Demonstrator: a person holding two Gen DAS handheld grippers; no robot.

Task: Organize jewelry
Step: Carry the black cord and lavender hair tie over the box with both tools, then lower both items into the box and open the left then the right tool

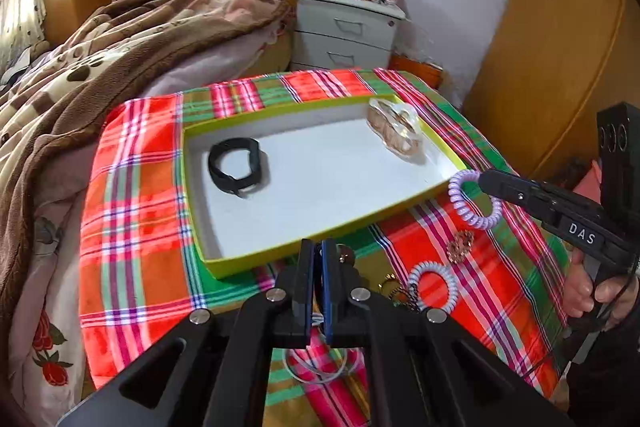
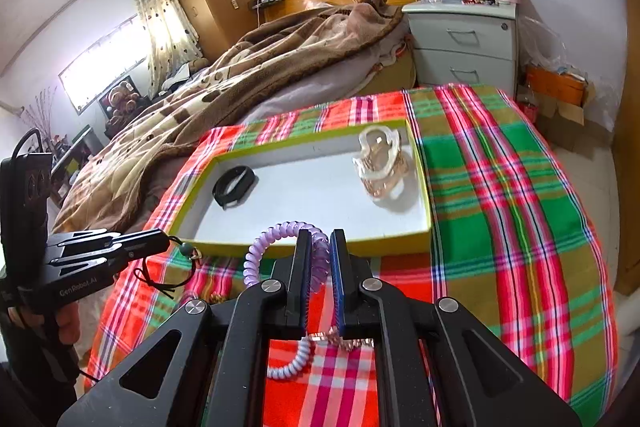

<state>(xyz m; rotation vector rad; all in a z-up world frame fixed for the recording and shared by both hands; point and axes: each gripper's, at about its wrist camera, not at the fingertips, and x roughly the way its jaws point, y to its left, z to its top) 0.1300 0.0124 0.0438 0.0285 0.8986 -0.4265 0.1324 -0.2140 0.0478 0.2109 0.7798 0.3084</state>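
Right gripper [image 2: 320, 247] is pinched on the purple coil [image 2: 272, 239] just in front of the tray [image 2: 304, 245]. The right view, lower left, shows the left gripper [image 2: 170, 243] clamped on a black cord [image 2: 168, 277] with a green bead. Left view hides that cord behind its own closed fingers [image 1: 306, 267], but shows a white coil [image 1: 434, 285] on the cloth [image 1: 132, 227], lower right.

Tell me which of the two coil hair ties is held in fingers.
The purple coil hair tie, pinched in the right gripper beside the tray. The white coil hair tie lies loose on the plaid cloth, untouched.
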